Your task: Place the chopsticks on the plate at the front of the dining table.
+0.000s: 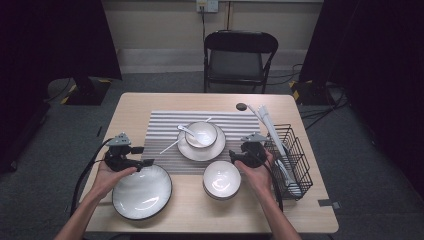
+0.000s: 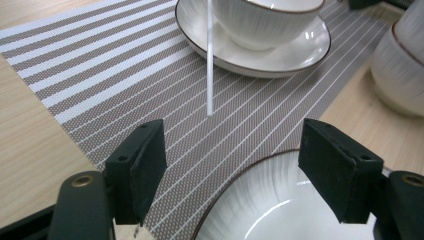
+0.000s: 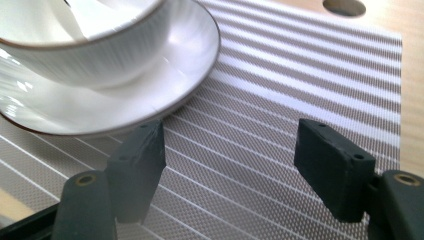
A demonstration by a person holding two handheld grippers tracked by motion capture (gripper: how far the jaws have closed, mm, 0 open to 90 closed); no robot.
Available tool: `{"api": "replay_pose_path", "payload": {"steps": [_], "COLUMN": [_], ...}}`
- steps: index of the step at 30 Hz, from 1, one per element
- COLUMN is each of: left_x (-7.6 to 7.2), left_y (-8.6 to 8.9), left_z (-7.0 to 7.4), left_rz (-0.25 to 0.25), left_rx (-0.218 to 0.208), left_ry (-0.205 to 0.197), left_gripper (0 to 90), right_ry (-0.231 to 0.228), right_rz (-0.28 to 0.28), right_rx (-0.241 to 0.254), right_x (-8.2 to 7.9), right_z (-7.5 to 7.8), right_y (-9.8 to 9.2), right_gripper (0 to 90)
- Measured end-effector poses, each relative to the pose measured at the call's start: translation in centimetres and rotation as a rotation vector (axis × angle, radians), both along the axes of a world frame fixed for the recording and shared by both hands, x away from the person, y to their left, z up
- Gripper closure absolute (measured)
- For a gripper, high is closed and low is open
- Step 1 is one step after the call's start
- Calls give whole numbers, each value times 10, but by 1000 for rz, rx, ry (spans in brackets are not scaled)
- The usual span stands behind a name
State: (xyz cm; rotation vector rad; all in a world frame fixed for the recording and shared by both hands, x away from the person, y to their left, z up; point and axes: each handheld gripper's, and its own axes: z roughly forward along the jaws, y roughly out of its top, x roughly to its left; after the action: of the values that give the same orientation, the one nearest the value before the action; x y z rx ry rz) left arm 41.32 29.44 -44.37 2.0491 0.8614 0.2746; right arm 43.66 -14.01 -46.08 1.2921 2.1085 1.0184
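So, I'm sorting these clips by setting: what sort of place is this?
Probably a recording studio, not a home: black curtains flank the wooden table, cables trail over grey carpet, and a lone folding chair stands behind.

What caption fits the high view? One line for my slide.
Both open grippers, left and right, hover by a large plate and small bowl beside the striped placemat.
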Motion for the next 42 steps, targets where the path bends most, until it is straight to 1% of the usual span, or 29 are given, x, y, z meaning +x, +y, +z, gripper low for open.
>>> {"api": "replay_pose_path", "payload": {"steps": [2, 3, 5, 8, 10, 12, 13, 15, 16, 17, 19, 20, 22, 23, 25, 26, 28, 30, 32, 34, 35, 39, 40, 42], "left_x": [-2, -4, -7, -12, -15, -17, -18, -18, -19, -20, -22, -25, -28, -29, -32, -34, -36, -39, -42, -45, -46, -52, -53, -56], "left_y": [0, 1, 2, 3, 4, 5, 6, 6, 6, 6, 5, 5, 7, 8, 8, 8, 10, 12, 13, 16, 16, 18, 18, 18], "left_z": [0, 1, 2, 4, 4, 4, 4, 1, 0, 0, -1, -1, -2, -2, -2, -2, -3, -4, -4, -5, -5, -5, -5, -6], "left_rz": [-7, -5, -8, -11, -9, -2, -3, 3, 7, 9, -5, -3, 6, 5, 1, 4, 5, 8, 5, 9, 14, 9, 12, 12], "left_rx": [-2, 4, -18, -3, 5, -7, -7, -16, -16, -11, 17, 19, 17, 20, 16, 20, 30, 26, 35, 28, 21, 26, 32, 29], "left_ry": [18, 9, 5, -12, -13, -8, -3, -4, 2, 6, 2, 5, 5, 0, -4, -2, -5, -2, -5, -2, -6, -8, -9, -12], "left_gripper": [270, 270, 270, 271, 272, 273, 276, 303, 298, 294, 294, 294, 293, 294, 293, 293, 293, 293, 293, 292, 291, 291, 290, 287], "right_ry": [-15, -25, -29, -38, -49, -52, -59, -68, -73, -75, -74, -79, -85, -91, -114, -126, -134, -148, -152, -148, -149, -153, -149, -142], "right_rz": [9, 16, 18, 12, 11, 22, 25, 35, 35, 21, 27, 21, 30, 25, 21, 16, 4, -6, -15, -20, -29, -50, -52, -59], "right_rx": [14, 21, 31, 35, 40, 62, 59, 66, 65, 67, 79, 76, 92, 87, 93, 96, 105, 110, 99, 94, 87, 81, 77, 71], "right_x": [-2, -4, -5, -7, -7, -9, -10, -12, -12, -13, -14, -15, -15, -15, -15, -15, -14, -14, -13, -11, -10, -6, -5, -3], "right_z": [5, 8, 10, 14, 18, 24, 27, 33, 36, 40, 45, 49, 57, 61, 68, 72, 79, 86, 91, 95, 97, 101, 102, 101], "right_y": [1, 1, 2, 2, 2, 2, 2, 4, 4, 4, 4, 3, 0, -2, -7, -9, -15, -21, -26, -31, -33, -43, -46, -50], "right_gripper": [296, 305, 278, 269, 266, 276, 276, 276, 258, 217, 217, 218, 253, 270, 302, 309, 321, 336, 338, 344, 348, 347, 348, 349]}}
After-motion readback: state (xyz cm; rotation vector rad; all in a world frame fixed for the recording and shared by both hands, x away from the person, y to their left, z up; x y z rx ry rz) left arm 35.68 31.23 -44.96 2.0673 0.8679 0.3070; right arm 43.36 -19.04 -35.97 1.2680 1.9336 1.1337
